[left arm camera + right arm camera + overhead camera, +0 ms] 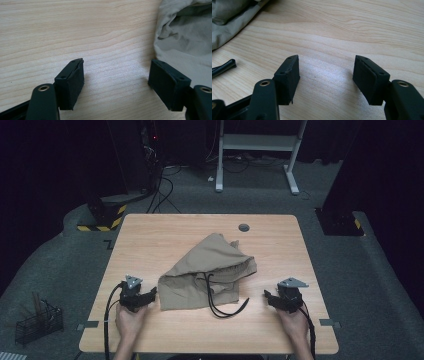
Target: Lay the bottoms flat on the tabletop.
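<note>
**Left gripper sat closer to the cloth**

Forearms entered at the bottom edge of the high view, each hand holding a black two-jaw gripper. Between them, at frame centre, lay the crumpled tan fabric garment (210, 272) with its black drawstring (225, 307), long axis running lower left to upper right. Left gripper (152, 293), jaws spread and empty, sat just beside its lower-left edge; right gripper (267, 296), equally spread, stood farther off.

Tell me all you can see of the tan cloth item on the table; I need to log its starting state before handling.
The tan cloth item looks like a soft fabric garment or bag, crumpled and loosely folded, lying flat near the middle of the wooden table. A black drawstring trails from its near edge onto the wood in loops. Its far corner rises to a peak. Nothing grips it: the left gripper sits close beside its left edge, apart from it.
</note>
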